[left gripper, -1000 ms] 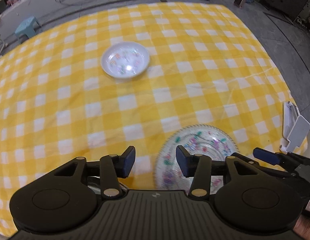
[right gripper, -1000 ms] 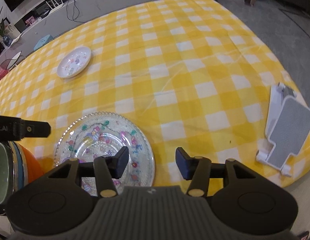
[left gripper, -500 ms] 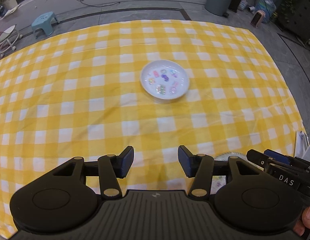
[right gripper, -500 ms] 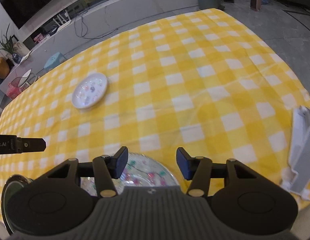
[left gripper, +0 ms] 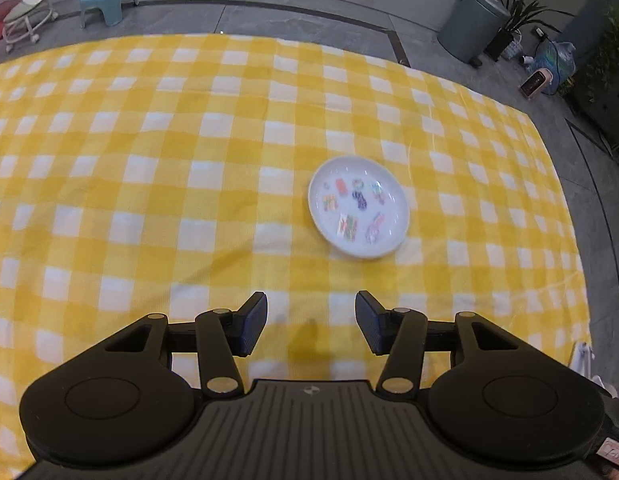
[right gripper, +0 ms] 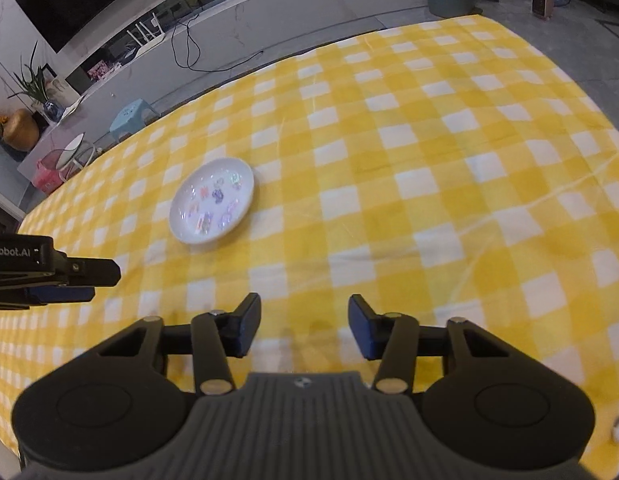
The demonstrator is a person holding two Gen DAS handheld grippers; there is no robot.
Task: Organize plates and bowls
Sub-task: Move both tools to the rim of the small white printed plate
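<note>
Yellow-checked tablecloth [left gripper: 189,184] (grey floor [left gripper: 329,20] beyond)

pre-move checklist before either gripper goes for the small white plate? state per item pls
1. Small white plate lies flat on the checked tablecloth, nothing on it: ok.
2. Left gripper open, nothing between its pads: ok.
3. Right gripper has just been closing but has a clear gap, nothing between its pads: ok.
4. Cloth between either gripper and the plate is bare: ok.
5. Grippers clear of each other: cannot tell.
6. Where the plate should go: not in view, cannot tell.
</note>
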